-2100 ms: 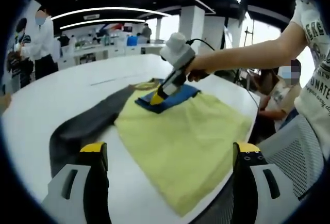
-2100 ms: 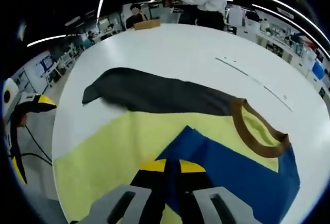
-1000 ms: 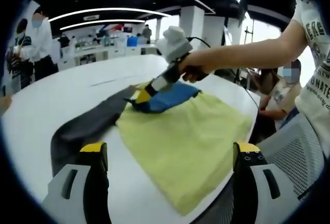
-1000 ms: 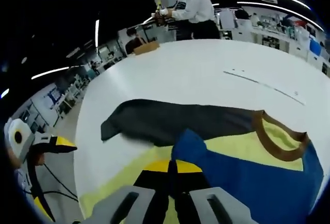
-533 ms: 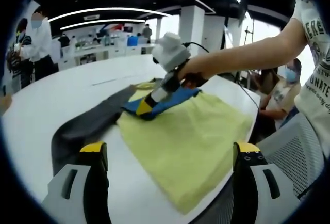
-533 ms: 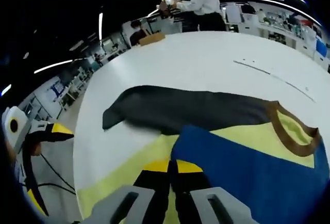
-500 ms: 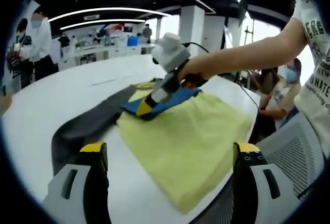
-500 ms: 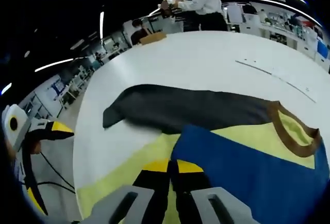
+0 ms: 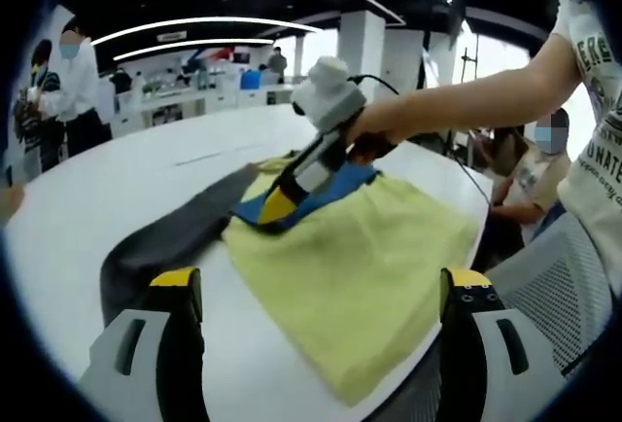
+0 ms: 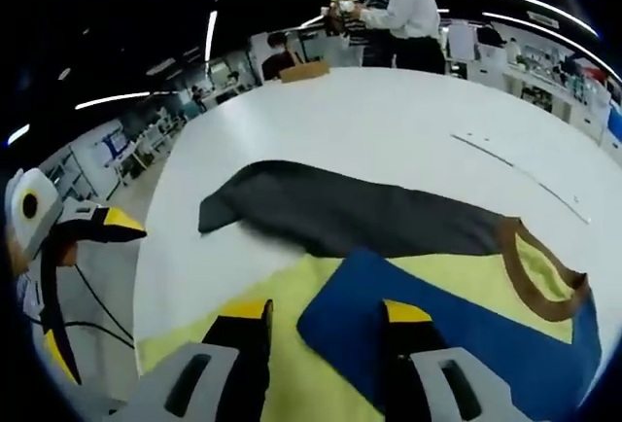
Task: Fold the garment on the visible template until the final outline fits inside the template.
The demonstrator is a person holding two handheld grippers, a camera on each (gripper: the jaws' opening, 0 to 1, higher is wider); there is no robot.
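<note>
A: Where is the garment (image 9: 360,276) lying?
B: It is lying flat on the white round surface (image 9: 117,174), yellow body toward the near edge. A dark grey sleeve (image 10: 340,213) is stretching out from the body across the surface, and a blue sleeve (image 10: 466,339) is lying folded over the yellow. A brown collar (image 10: 533,281) is sitting at the neck end, beside the blue sleeve.

A: Right gripper?
B: In the left gripper view the right gripper (image 9: 275,210) is pointing down at the blue sleeve's corner, held by a hand (image 9: 374,135). In its own view its fingers (image 10: 251,310) are standing apart, straddling the blue corner, nothing clamped between them.

A: Left gripper?
B: The left gripper (image 9: 316,291) is hanging off the garment at the near edge of the surface, its fingers (image 9: 177,278) spread wide, holding nothing. From the right gripper view it is showing well beside the garment, past the surface's rim (image 10: 58,237).

A: Anything around the garment, anything blocking?
B: A thin pale line (image 10: 520,174) is running along the surface beyond the collar. A brown box (image 10: 304,71) is sitting at the far edge, well apart from the garment. A person in a white shirt (image 10: 403,14) is standing past that edge. Another person (image 9: 530,174) is sitting beyond the surface, on the body's side. A mesh chair back (image 9: 549,266) is showing just off the near rim. The right gripper is covering part of the blue sleeve from the left gripper view.
</note>
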